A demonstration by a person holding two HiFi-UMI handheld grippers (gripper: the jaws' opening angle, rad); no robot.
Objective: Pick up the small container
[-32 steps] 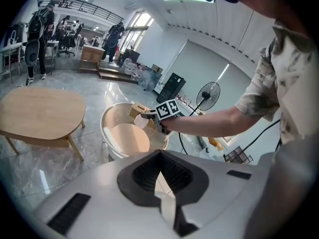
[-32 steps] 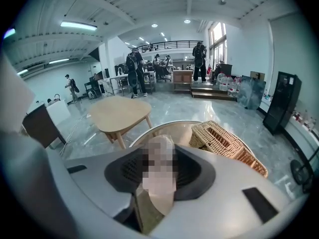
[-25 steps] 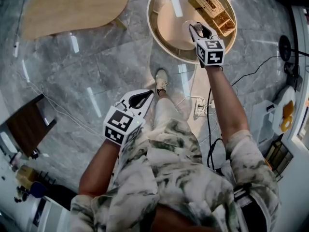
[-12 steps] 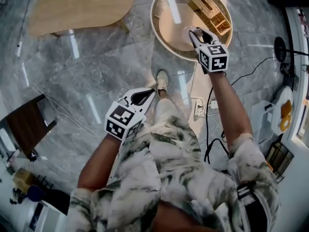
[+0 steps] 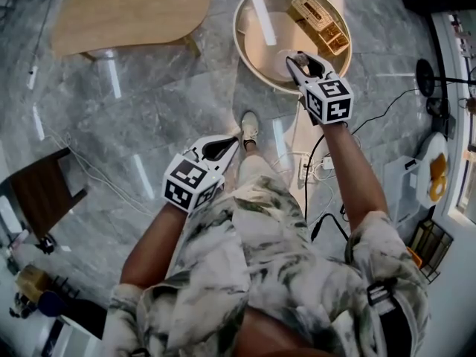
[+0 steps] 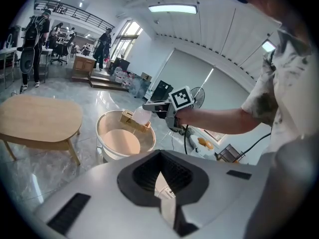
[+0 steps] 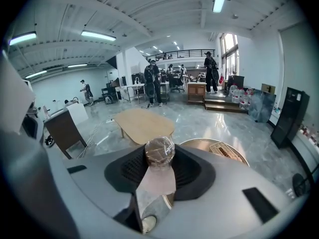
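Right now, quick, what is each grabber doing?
Left gripper: closed, nothing in it.
Right gripper: closed on the small container.

Looking along the right tongs (image 7: 159,171), the small container (image 7: 159,152) shows its wrapped brown top, but its base drops out of sight behind the tongs' body. That body also covers most of the round surface (image 7: 197,144). From overhead the container is nearly all covered. What lies in the wicker basket (image 5: 320,22) by the surface's far right edge is too small to tell.
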